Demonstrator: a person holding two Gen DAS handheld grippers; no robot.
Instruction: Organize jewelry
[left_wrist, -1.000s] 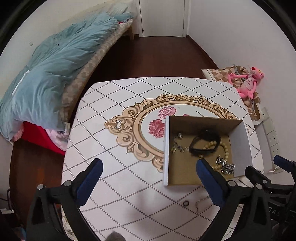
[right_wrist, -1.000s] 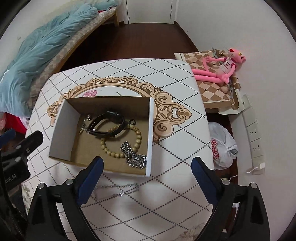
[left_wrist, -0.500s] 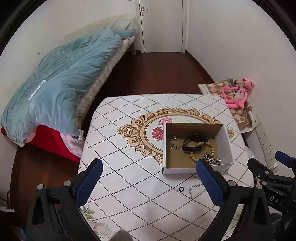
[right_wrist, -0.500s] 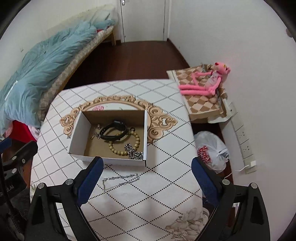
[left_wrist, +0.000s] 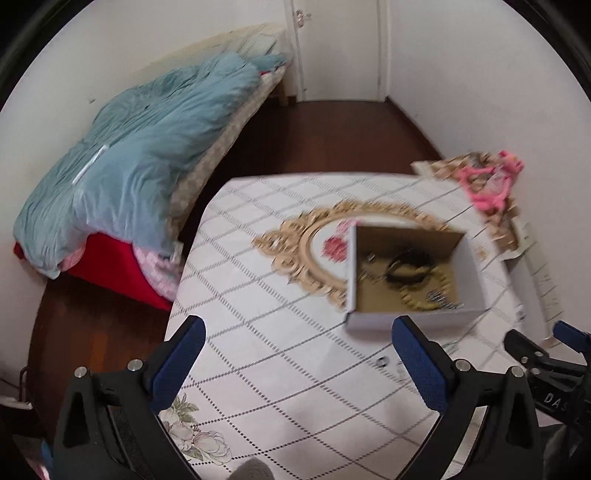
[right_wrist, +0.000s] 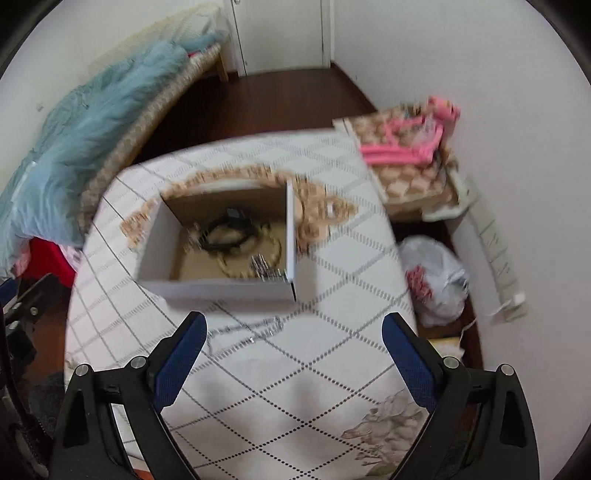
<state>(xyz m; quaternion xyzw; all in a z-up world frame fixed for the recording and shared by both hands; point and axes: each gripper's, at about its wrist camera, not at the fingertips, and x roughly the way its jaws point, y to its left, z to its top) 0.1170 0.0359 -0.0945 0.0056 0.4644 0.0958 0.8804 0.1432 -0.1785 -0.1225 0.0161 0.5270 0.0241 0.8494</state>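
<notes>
An open cardboard box (left_wrist: 469, 258) (right_wrist: 155, 243) stands on the white patterned table (left_wrist: 280, 354) (right_wrist: 295, 384). It holds a black bracelet (left_wrist: 408, 266) (right_wrist: 227, 234), a tan bead bracelet (left_wrist: 424, 301) (right_wrist: 258, 258) and a silver chain (right_wrist: 267, 271). A thin silver necklace (right_wrist: 245, 332) and a small ring (left_wrist: 382, 362) lie on the table in front of the box. My left gripper (left_wrist: 299, 347) and my right gripper (right_wrist: 291, 339) are open and empty, above the table's near side. Both views are blurred.
A bed with a blue duvet (left_wrist: 140, 155) stands left of the table. A pink plush toy (right_wrist: 410, 140) lies on a checkered box at the right wall. A white plastic bag (right_wrist: 432, 280) sits on the dark floor beside the table.
Both grippers have risen and pulled back from the box, so the table and the room show smaller and wider. Both stay open and empty. The jewelry has not moved.
</notes>
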